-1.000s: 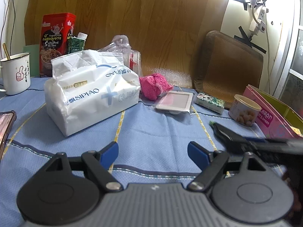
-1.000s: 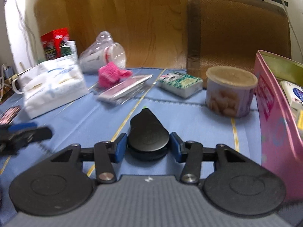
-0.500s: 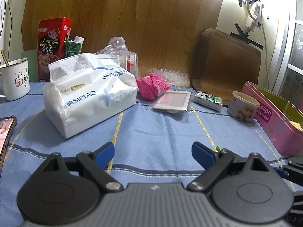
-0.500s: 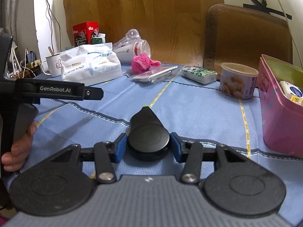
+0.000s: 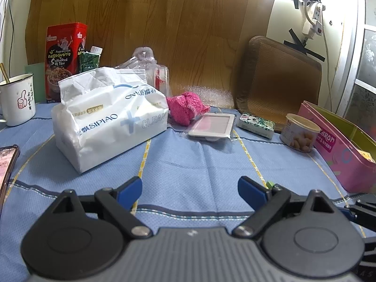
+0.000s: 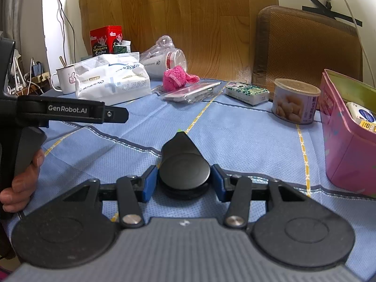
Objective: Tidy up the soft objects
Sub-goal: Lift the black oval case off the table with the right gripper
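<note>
The white tissue pack (image 5: 110,115), crinkly film over a squashy block, is lying toward the far left of the blue-clothed desk (image 5: 199,164), with the fuzzy pink knit bundle (image 5: 185,110) just beside it at the far edge. Your left gripper (image 5: 189,186) is hovering with its jaws, which have just been opening, standing wide and empty. Your right gripper (image 6: 183,183) is clamping a rigid, smooth black disc-shaped part (image 6: 184,166), so be squaring the wide jaws to the pack's short sides and closing gently.
</note>
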Demonstrator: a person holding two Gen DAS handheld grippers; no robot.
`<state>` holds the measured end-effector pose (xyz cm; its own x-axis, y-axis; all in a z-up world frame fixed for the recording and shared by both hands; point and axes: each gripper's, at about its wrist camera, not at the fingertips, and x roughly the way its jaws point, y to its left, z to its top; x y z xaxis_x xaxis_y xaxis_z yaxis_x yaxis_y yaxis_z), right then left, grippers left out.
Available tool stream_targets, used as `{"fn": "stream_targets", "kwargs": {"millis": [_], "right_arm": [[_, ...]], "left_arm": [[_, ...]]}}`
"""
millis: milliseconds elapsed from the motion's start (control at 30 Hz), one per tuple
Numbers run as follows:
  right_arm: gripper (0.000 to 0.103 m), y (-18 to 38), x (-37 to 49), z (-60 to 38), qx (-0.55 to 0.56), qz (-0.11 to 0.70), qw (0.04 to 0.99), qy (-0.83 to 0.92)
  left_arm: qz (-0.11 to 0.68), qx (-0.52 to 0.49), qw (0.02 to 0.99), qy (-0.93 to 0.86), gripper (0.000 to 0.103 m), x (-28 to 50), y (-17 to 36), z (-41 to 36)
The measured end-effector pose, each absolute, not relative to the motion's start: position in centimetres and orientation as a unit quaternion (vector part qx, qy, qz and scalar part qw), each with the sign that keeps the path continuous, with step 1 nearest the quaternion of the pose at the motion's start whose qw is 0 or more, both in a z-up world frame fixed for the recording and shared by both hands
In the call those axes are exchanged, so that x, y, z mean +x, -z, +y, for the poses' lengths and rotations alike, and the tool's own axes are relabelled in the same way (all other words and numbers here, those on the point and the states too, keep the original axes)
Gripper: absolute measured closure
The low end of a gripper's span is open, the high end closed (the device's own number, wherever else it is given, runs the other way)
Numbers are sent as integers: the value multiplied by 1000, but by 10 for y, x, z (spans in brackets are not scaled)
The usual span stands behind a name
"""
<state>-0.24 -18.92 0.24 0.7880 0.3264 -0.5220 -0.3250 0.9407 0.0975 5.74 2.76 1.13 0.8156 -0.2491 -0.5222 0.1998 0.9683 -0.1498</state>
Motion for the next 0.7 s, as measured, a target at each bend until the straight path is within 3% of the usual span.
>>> {"fn": "stream_targets", "kwargs": {"millis": [700], "right_arm": [[51, -2, -7, -179, -31, 276, 946, -168]], "left_arm": [[287, -58, 947, 129, 11, 58, -11, 31]]}}
